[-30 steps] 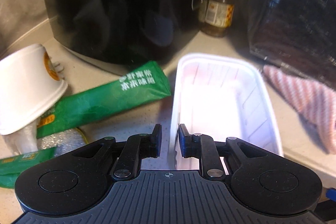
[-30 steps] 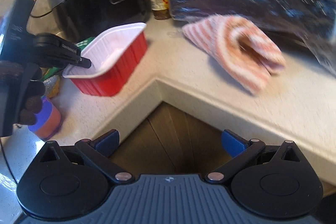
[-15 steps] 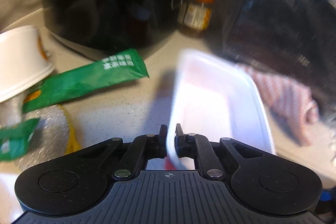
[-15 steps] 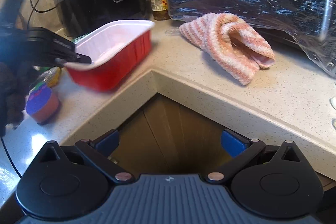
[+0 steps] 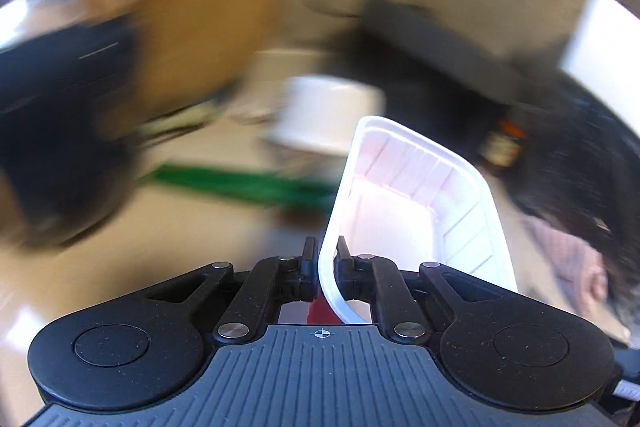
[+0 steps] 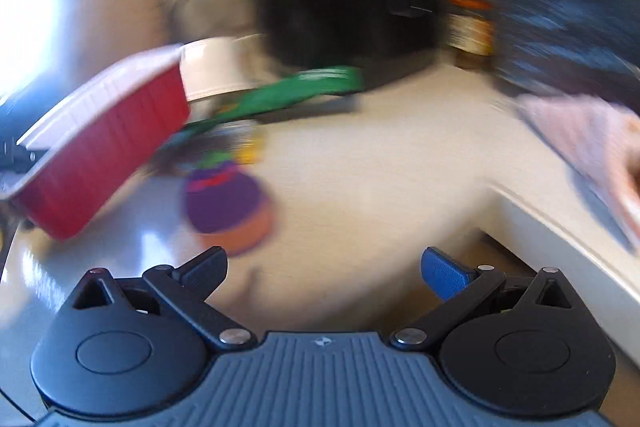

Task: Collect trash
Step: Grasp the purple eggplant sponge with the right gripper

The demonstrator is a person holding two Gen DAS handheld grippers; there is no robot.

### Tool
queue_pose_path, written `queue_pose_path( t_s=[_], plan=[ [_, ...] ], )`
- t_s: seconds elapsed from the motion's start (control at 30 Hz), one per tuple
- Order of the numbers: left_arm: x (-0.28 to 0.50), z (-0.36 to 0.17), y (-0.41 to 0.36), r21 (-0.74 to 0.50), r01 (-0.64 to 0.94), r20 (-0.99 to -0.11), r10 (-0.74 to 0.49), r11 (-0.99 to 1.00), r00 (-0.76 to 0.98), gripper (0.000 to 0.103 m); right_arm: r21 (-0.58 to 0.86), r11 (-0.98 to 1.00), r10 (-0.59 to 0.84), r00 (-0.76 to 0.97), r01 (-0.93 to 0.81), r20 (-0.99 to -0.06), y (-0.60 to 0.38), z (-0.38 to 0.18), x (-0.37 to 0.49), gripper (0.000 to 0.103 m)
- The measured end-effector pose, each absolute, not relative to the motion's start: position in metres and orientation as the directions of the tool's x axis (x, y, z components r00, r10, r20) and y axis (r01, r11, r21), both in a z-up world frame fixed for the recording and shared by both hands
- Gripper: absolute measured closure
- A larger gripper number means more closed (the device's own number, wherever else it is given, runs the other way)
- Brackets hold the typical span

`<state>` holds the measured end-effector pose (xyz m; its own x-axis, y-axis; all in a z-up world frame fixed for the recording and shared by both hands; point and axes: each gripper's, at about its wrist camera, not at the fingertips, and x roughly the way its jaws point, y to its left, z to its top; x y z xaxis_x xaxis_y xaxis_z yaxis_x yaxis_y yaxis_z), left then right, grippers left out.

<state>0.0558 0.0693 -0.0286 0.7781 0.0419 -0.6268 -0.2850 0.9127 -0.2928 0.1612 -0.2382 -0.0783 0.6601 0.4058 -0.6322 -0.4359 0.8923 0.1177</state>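
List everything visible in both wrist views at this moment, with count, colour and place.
food tray: one, red outside, white inside, pinched by its rim, off the counter
green wrapper: one, green, on the counter before the cooker
cooker: one, black with grey lid, at the back
jar: one, orange lid, right of the cooker
small cup: one, purple and orange, near counter
cloth: one, pink striped, right
counter: one, beige
left gripper: black, shut on the tray rim
right gripper: blue pads, open, empty

Motion blur is smearing nearly everything behind the tray [image 5: 420, 203] in the left wrist view; a brown shape [image 5: 192, 3] is staying unidentifiable; the tray's [image 6: 100, 143] left end is running off the right wrist picture's edge; the jar's label [image 6: 470, 31] is reading as illegible.
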Motion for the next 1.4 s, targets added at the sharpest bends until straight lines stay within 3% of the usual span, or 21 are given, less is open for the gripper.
queue_pose_path(
  t_s=[0.17, 0.43, 0.63, 1.1, 1.2, 1.27, 1.4],
  plan=[
    [0.013, -0.053, 0.091, -0.271, -0.36, -0.693, 0.079, 0.893, 0.716, 0.09, 0.007, 0.827, 0.44, 0.639, -0.562, -0.632, -0.168, -0.081, 0.17, 0.0],
    [-0.009, -0.073, 0.088, -0.268, -0.372, -0.738, 0.059, 0.888, 0.672, 0.088, 0.016, 0.844, 0.403, 0.615, -0.536, -0.678, -0.129, -0.098, 0.199, 0.0],
    [-0.008, -0.077, 0.09, -0.293, -0.335, -0.727, 0.019, 0.896, 0.687, 0.087, -0.04, 0.882, 0.301, 0.628, -0.469, -0.718, -0.132, -0.109, 0.196, 0.0],
    [-0.014, -0.077, 0.099, -0.308, -0.323, -0.689, 0.024, 0.895, 0.724, 0.087, -0.012, 0.88, 0.303, 0.581, -0.475, -0.756, -0.136, -0.108, 0.206, 0.0],
    [-0.016, -0.077, 0.1, -0.308, -0.326, -0.69, 0.026, 0.894, 0.723, 0.087, -0.004, 0.836, 0.347, 0.534, -0.549, -0.771, -0.132, -0.106, 0.209, 0.0],
    [-0.018, -0.077, 0.101, -0.304, -0.332, -0.691, 0.033, 0.893, 0.722, 0.087, 0.003, 0.827, 0.367, 0.535, -0.563, -0.761, -0.13, -0.104, 0.21, 0.005],
    [-0.019, -0.076, 0.101, -0.299, -0.336, -0.693, 0.039, 0.893, 0.72, 0.087, 0.015, 0.855, 0.375, 0.597, -0.519, -0.709, -0.127, -0.096, 0.218, 0.007]
  ],
)
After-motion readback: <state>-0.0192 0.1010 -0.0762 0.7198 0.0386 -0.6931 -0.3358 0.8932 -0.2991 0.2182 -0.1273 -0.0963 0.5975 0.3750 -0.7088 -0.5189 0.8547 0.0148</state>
